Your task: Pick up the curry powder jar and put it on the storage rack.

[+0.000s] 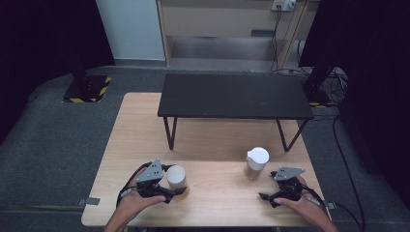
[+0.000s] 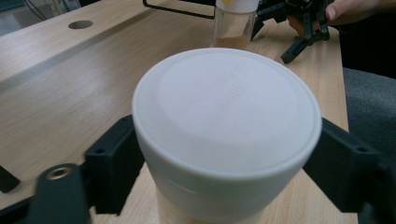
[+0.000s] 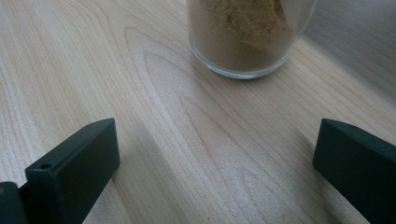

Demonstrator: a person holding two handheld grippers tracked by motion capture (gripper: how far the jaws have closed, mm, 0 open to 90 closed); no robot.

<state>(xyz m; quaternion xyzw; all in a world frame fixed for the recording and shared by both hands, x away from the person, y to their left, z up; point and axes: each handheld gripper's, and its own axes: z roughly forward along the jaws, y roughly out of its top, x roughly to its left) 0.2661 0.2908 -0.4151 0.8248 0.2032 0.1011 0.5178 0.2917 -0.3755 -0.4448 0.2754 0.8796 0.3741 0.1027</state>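
A light wooden table [image 1: 140,140] stands on grey carpet. On its far half stands a low black shelf [image 1: 234,95] on thin metal legs. Nearer the front edge stand a white-lidded jar [image 1: 176,178] at the left and a clear jar of brown powder [image 1: 255,164] with a white lid, well apart to the right
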